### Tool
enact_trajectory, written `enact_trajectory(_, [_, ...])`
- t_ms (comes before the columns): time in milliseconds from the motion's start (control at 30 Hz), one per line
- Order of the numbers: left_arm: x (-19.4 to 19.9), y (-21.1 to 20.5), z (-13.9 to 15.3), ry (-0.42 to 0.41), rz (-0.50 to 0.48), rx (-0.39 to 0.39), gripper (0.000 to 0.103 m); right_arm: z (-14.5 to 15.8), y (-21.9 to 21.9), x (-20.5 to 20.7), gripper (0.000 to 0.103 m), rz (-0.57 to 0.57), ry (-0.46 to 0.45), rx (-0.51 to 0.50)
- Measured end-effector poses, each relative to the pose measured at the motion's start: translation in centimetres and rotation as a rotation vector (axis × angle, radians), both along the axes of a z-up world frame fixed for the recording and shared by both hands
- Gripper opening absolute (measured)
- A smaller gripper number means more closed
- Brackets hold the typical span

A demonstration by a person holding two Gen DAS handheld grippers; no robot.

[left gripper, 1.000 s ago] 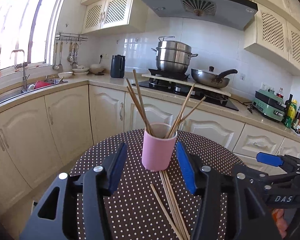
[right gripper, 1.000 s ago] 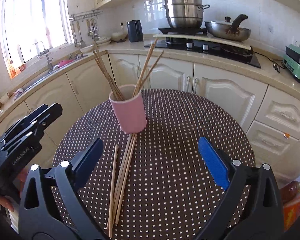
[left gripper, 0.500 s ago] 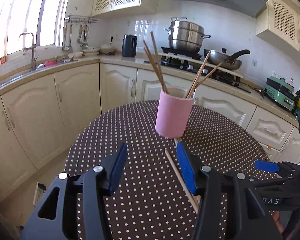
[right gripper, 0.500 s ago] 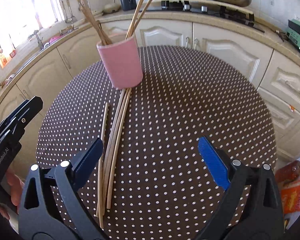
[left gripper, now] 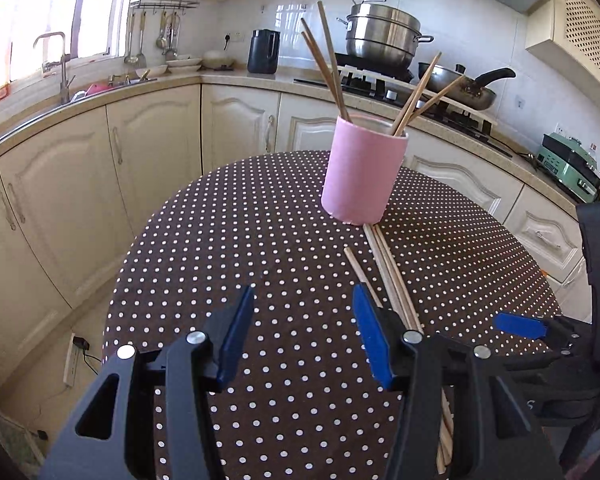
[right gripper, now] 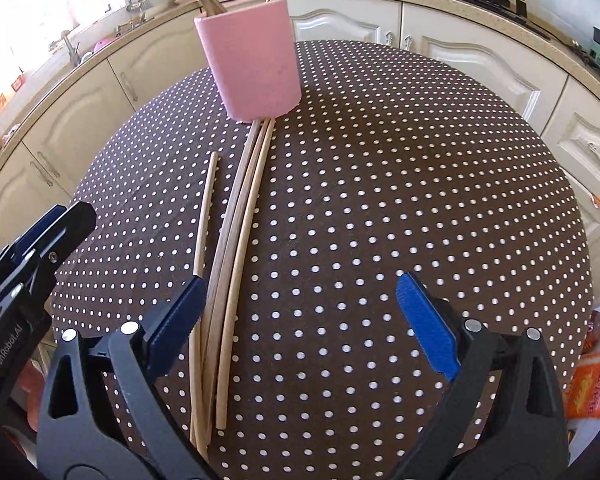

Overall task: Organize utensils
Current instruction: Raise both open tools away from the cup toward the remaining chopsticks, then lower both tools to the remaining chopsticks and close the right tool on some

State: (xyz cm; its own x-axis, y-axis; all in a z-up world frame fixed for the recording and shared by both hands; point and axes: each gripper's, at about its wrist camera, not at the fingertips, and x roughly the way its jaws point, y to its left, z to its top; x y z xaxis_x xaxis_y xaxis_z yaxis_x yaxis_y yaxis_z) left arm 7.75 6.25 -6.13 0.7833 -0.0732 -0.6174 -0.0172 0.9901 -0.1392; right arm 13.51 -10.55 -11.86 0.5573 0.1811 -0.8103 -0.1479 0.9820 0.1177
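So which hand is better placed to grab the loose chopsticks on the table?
Probably right: the right gripper is open beside the chopsticks, which lie by its left finger. The left gripper, also open, faces bare tablecloth.

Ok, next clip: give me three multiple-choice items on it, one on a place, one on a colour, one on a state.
1. Where do the loose chopsticks lie?
A. on the dotted table, their far ends at the cup's foot
B. on the kitchen counter
C. in the sink

2. What colour is the cup?
A. green
B. pink
C. white

3. How is the right claw?
A. shut on a chopstick
B. shut on the cup
C. open, holding nothing

Answers: 1 A, they run along the table up to the cup. 2 B, its wall is pink. 3 C, its blue pads stand wide apart with only tablecloth between them.
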Motion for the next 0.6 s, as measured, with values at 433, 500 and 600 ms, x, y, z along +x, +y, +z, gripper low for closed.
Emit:
enact_trajectory(433, [0.9,1.9,-1.9,0.072,0.025,-0.081,0.052,-1.4,3.8,1.1,0.095,0.043,0.004,-0.104])
enact_trajectory(500, [1.1,2.2,-2.1,0.084,0.029,-0.094,0.052,-1.5,4.0,1.2,0.095,0.047,-0.003,-0.12])
enact_trajectory(600, [1.3,2.7,-2.4,0.092,0.039,-0.111,0.052,-1.7,4.3,1.4,0.095,0.046,-0.006,-0.119])
